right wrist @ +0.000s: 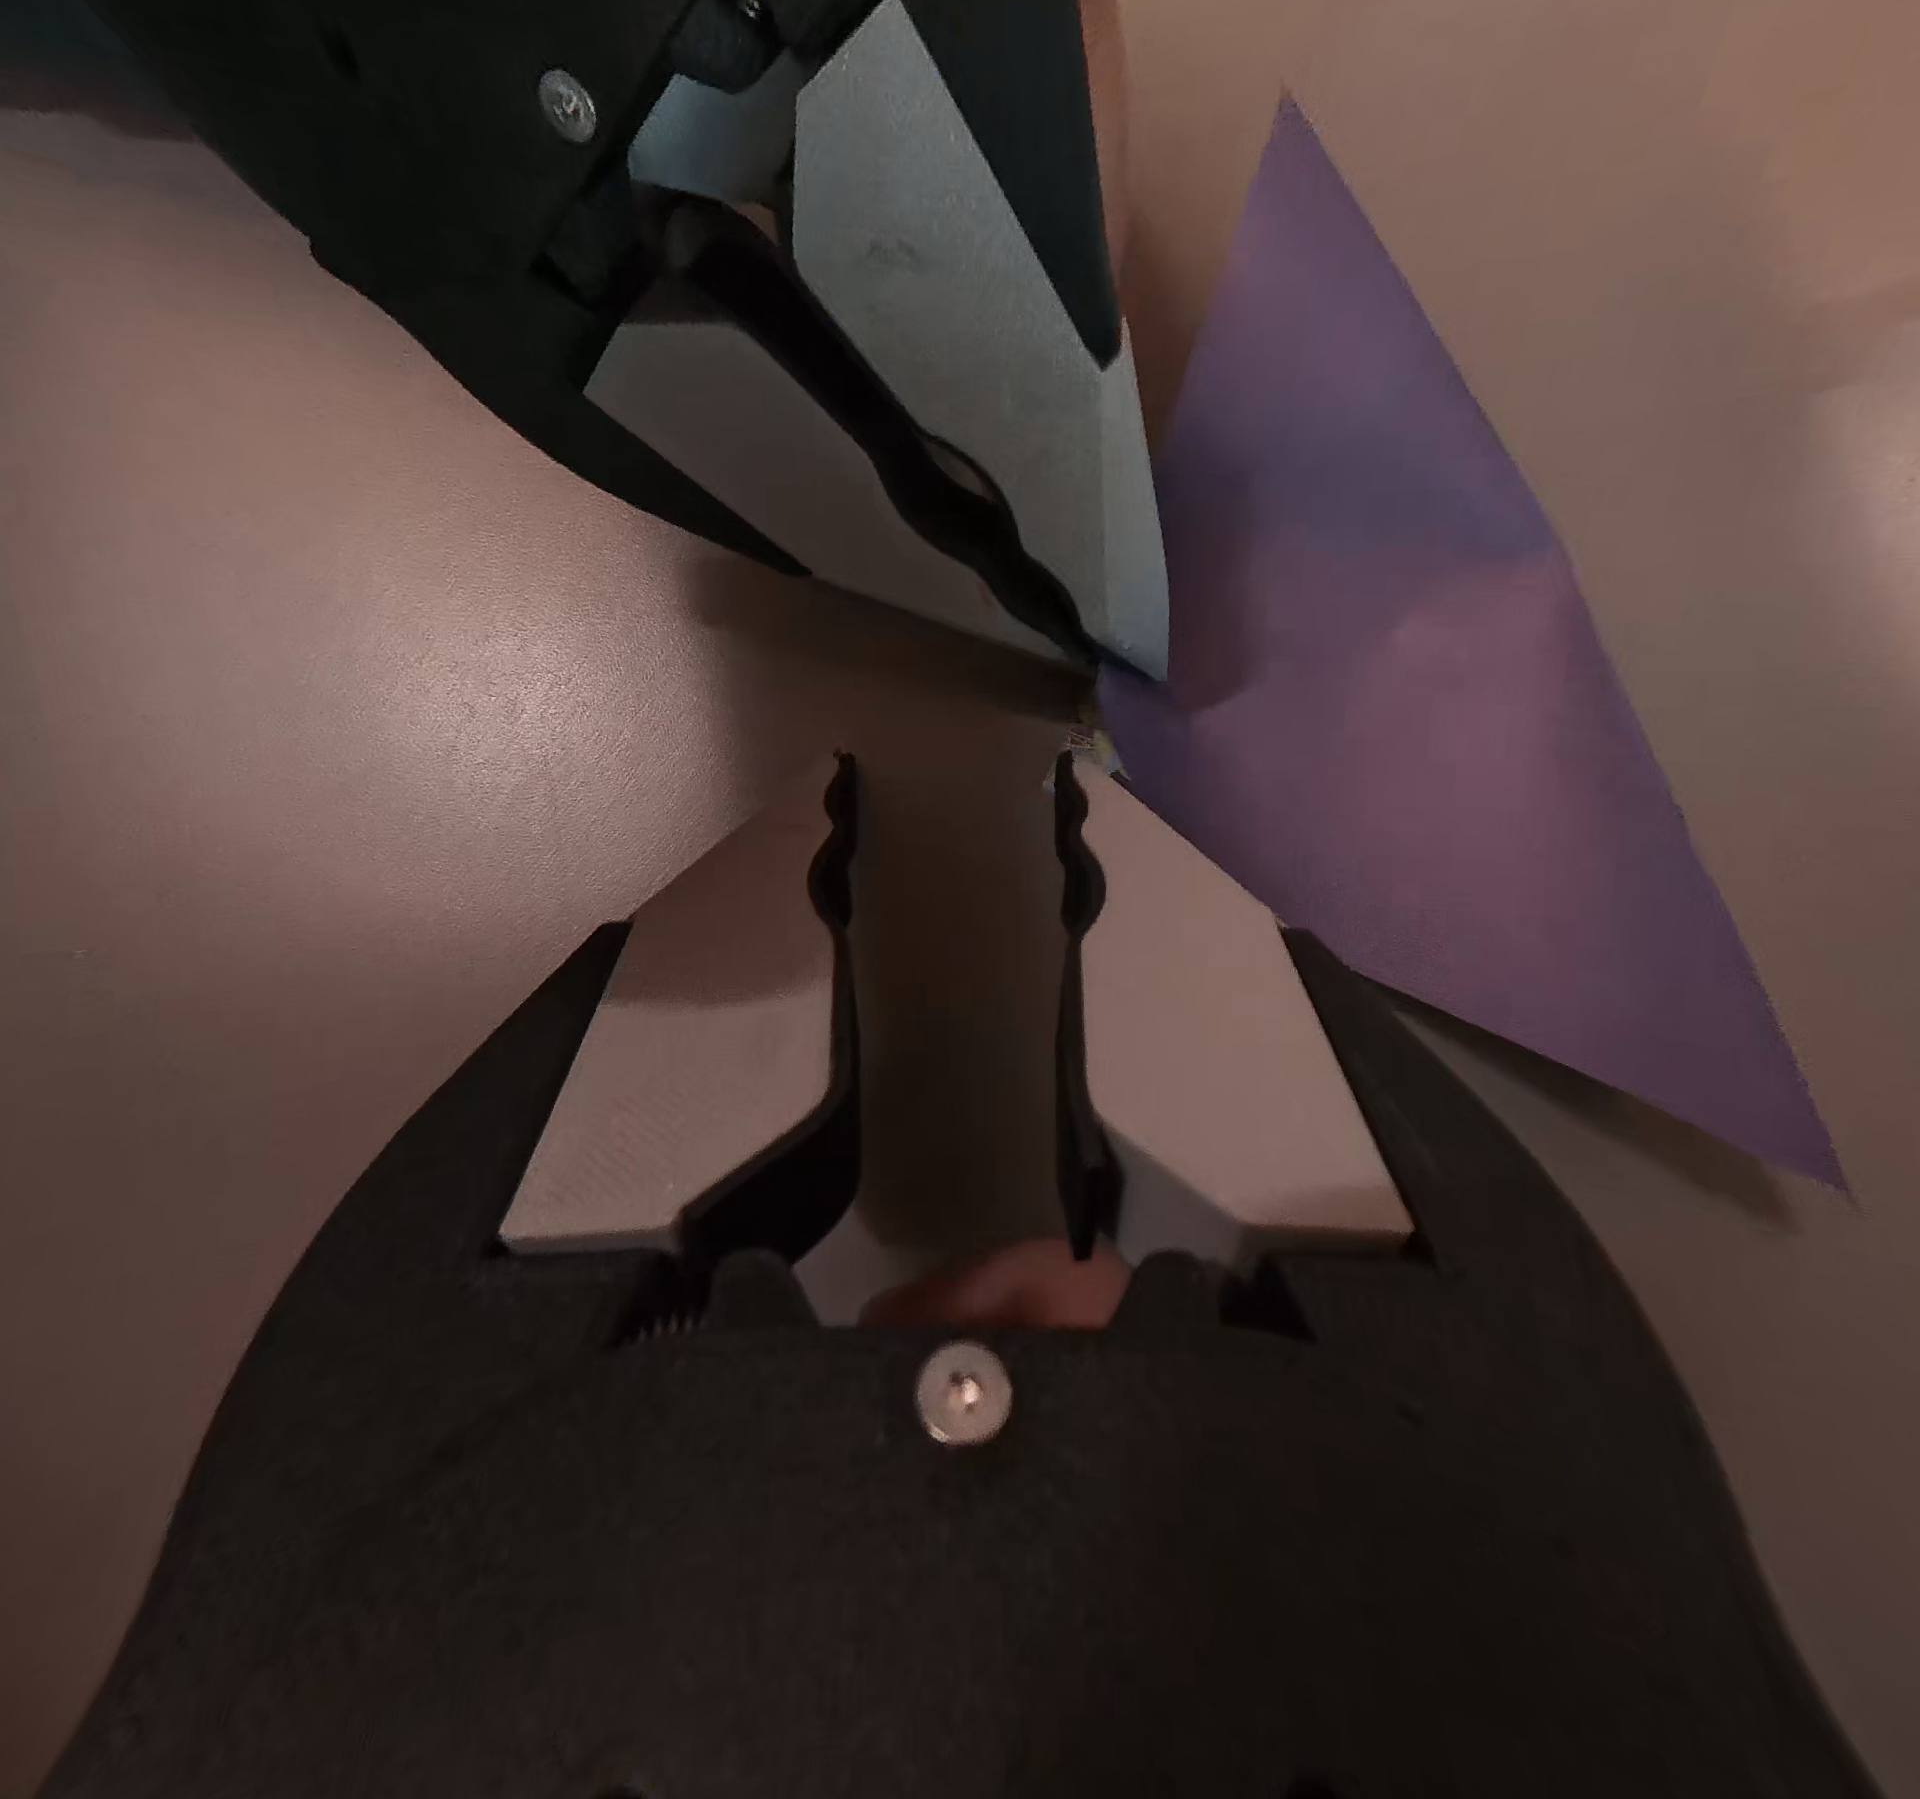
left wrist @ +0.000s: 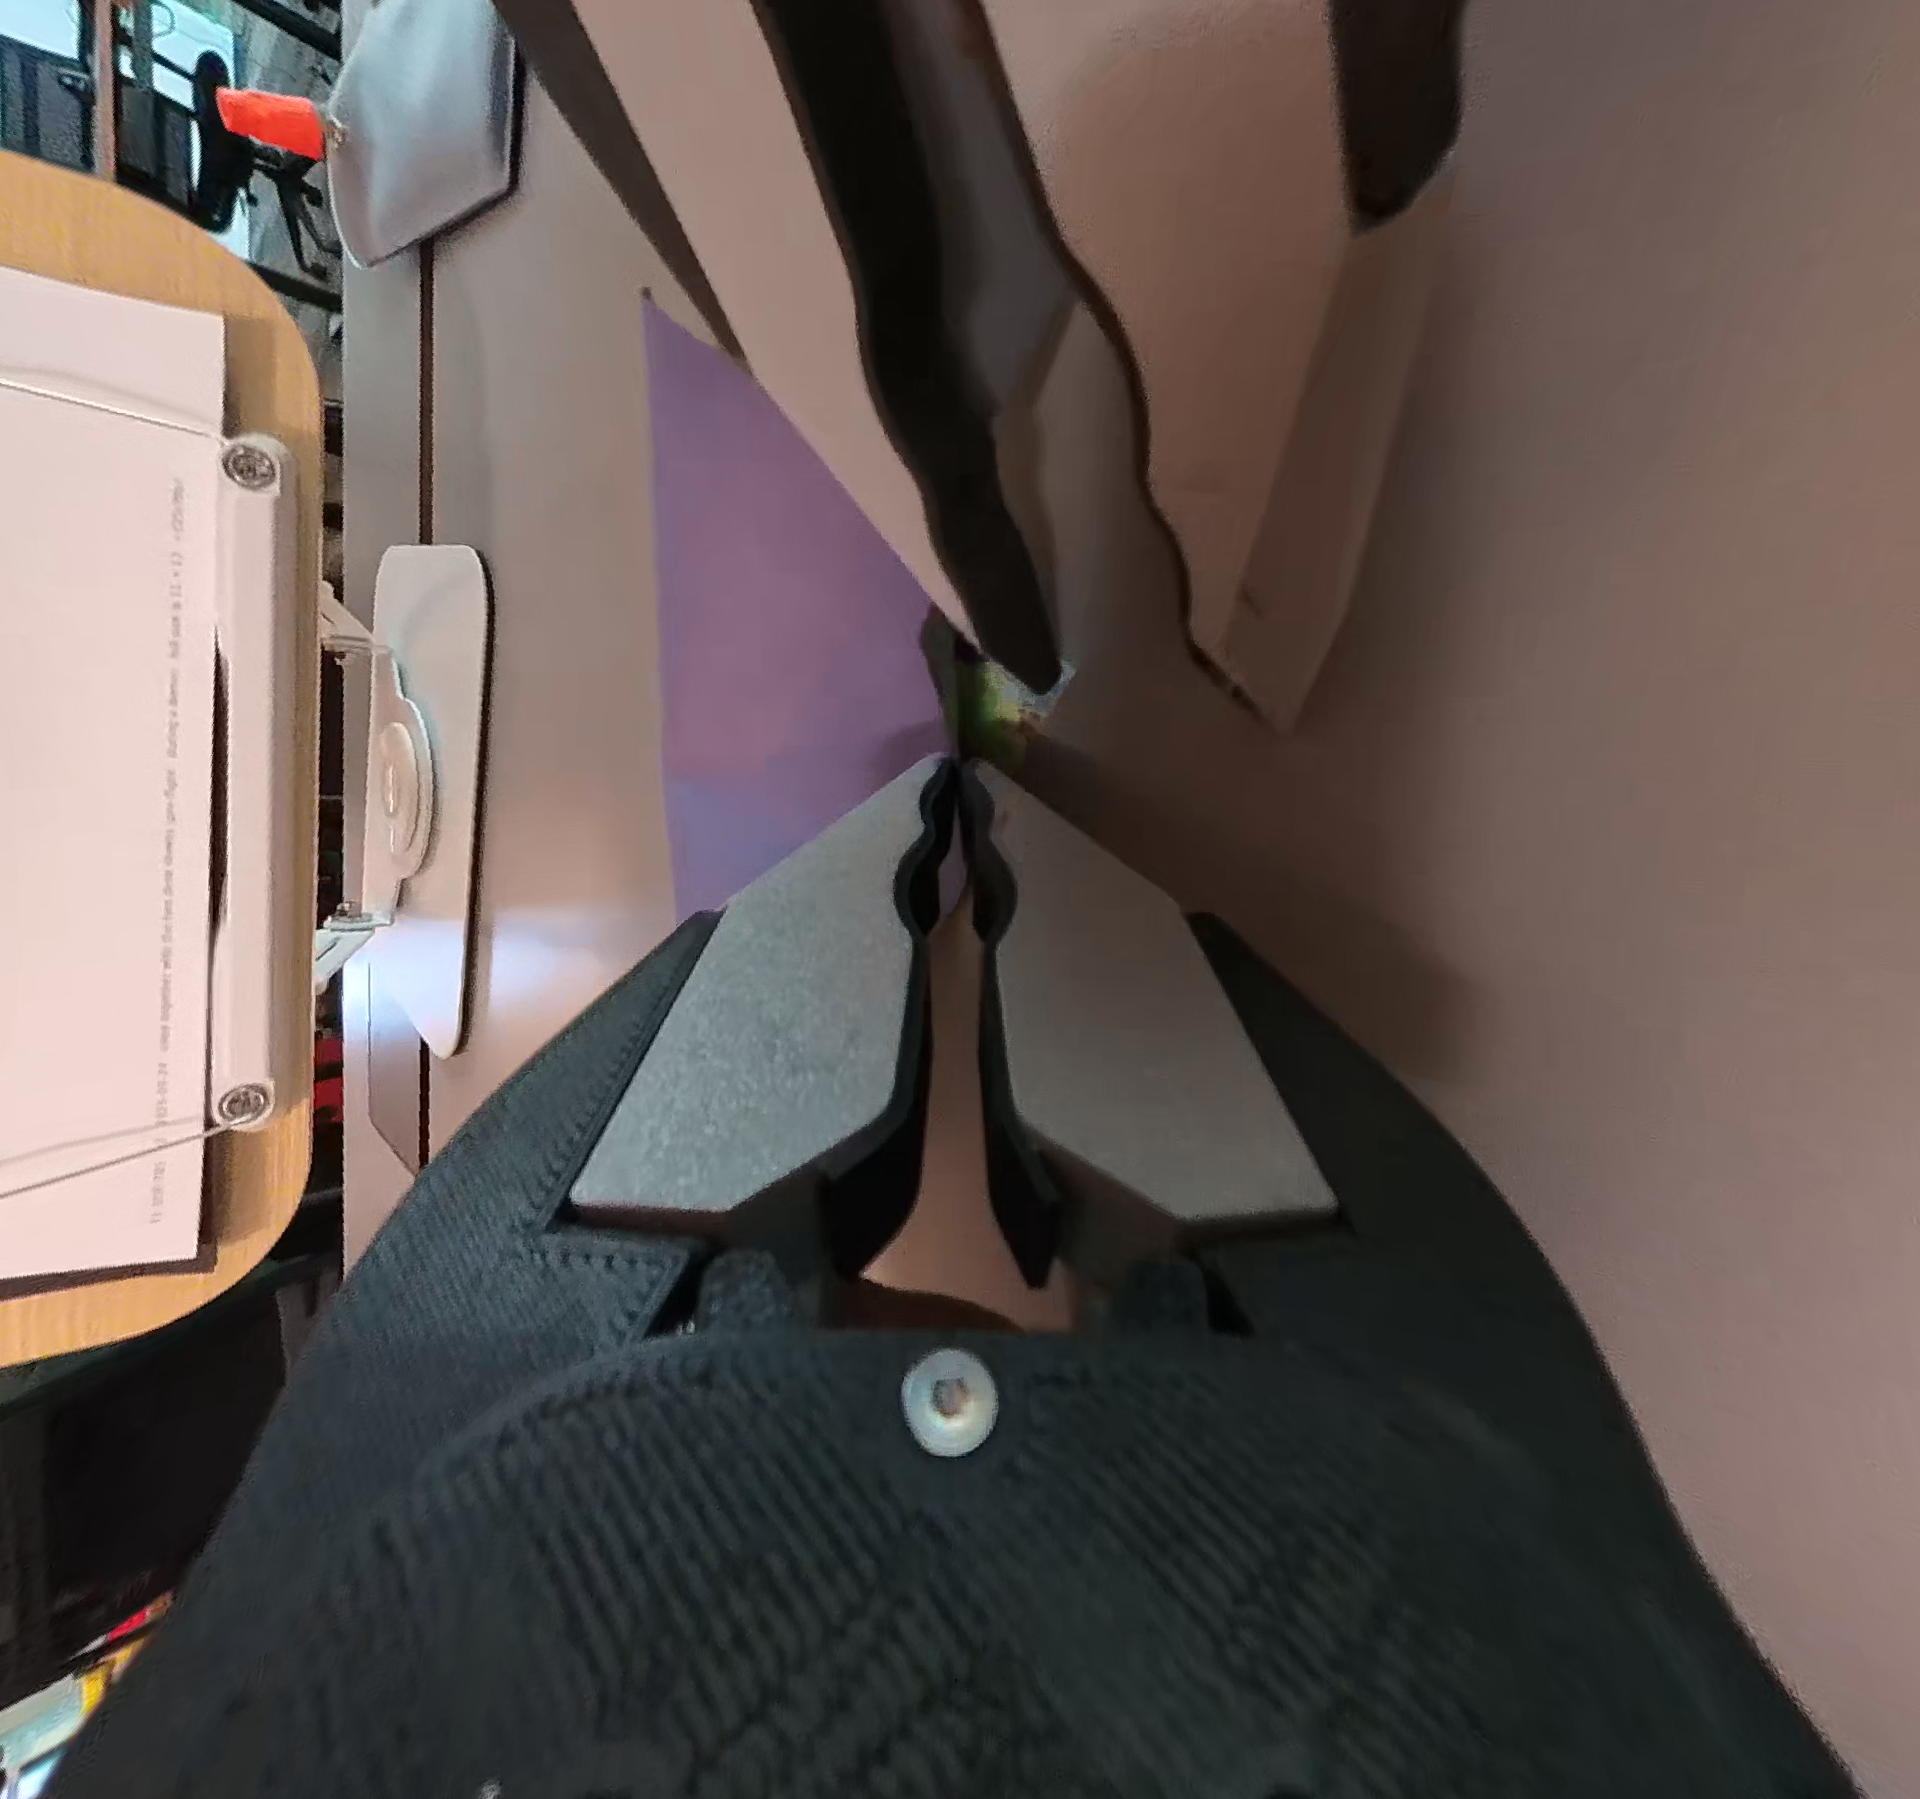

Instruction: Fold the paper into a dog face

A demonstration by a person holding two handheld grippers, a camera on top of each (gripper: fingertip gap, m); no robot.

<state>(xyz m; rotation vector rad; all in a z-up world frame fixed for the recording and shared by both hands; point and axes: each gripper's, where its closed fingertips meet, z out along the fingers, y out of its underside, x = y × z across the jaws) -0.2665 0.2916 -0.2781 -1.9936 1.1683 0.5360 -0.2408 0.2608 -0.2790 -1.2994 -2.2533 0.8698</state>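
Purple paper [right wrist: 1455, 710] lies flat on the worktop [right wrist: 416, 710], at 2 o'clock in the right wrist view. Left gripper [left wrist: 958, 773]: fingers clenched on its corner. Right gripper [right wrist: 956, 773]: fingers released, parted, just beside that corner.

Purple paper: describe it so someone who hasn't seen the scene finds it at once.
Start from the pale pinkish-beige table that fills both wrist views. Where the left gripper and right gripper point tip to tip, a flat triangular sheet fans out from that spot: the purple paper. It is the only purple thing on the table, and the left gripper's closed tips sit at its corner.
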